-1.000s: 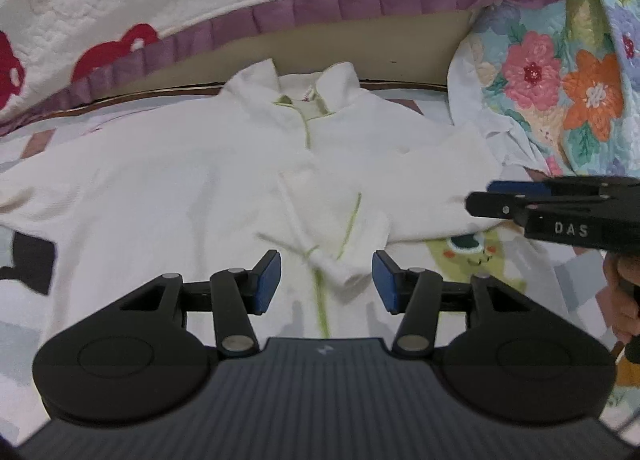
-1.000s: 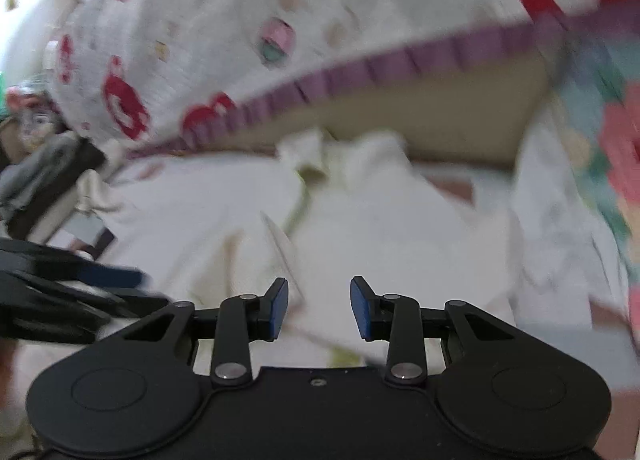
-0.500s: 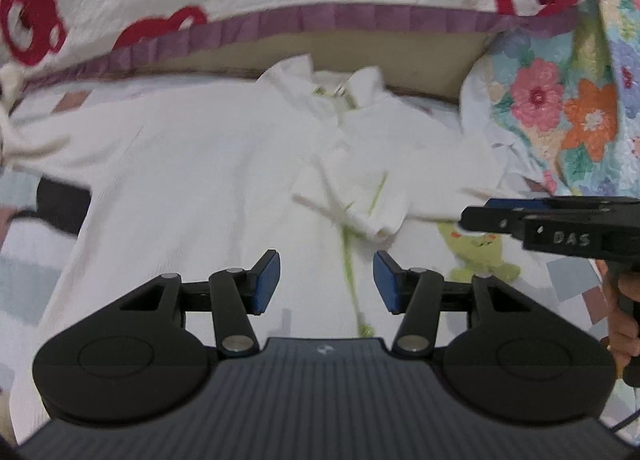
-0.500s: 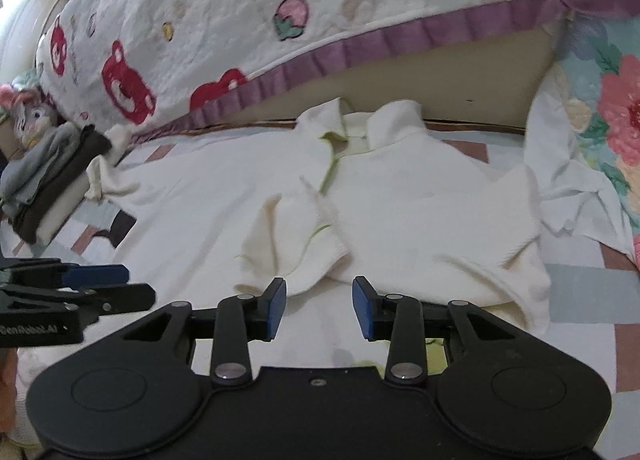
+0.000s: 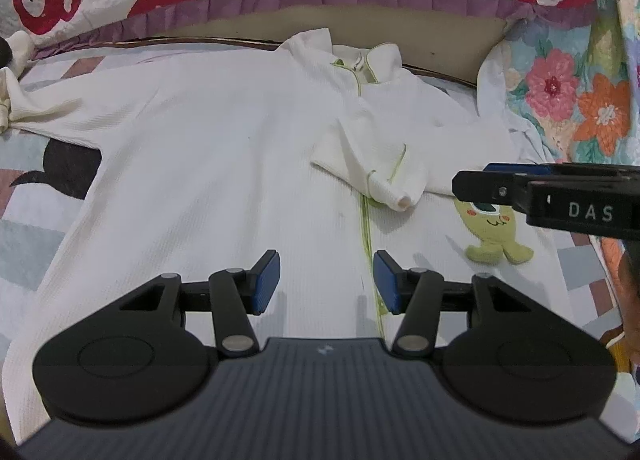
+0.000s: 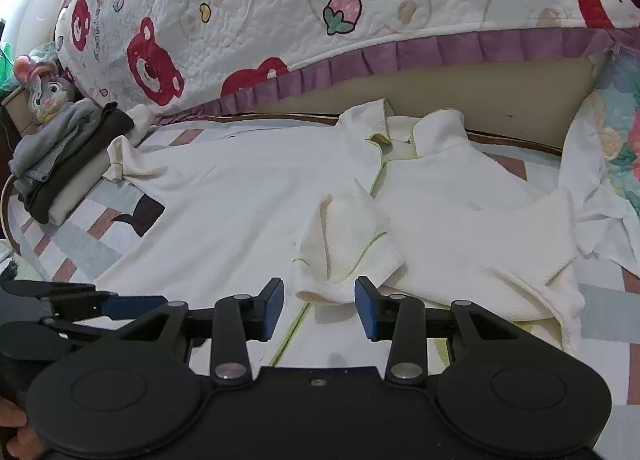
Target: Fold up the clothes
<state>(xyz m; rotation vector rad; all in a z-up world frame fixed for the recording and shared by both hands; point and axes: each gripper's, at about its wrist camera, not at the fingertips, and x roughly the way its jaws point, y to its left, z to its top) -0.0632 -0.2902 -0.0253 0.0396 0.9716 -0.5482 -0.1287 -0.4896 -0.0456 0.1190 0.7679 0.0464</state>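
A white zip-up garment with lime-green trim [image 5: 224, 164] lies spread front-up on the bed, collar toward the headboard; it also shows in the right wrist view [image 6: 248, 204]. Its right sleeve [image 5: 384, 172] is folded across the chest, cuff near the zipper; the right wrist view shows that sleeve [image 6: 344, 248] too. The left sleeve [image 5: 44, 108] stretches out to the left. My left gripper [image 5: 326, 280] is open and empty above the lower front. My right gripper [image 6: 319, 306] is open and empty just short of the folded cuff, and shows from the side in the left wrist view [image 5: 464, 186].
A bear-print quilt with purple ruffle [image 6: 320, 20] hangs behind. A floral quilt [image 5: 580, 108] is at the right. A stack of folded clothes [image 6: 60, 156] with a plush rabbit [image 6: 44, 88] sits at the left. A green toy print [image 5: 496, 232] marks the bedsheet.
Both grippers have pulled back from the folded sleeve and shifted; the left view now takes in more of the left sleeve. The sleeve stays across the chest.
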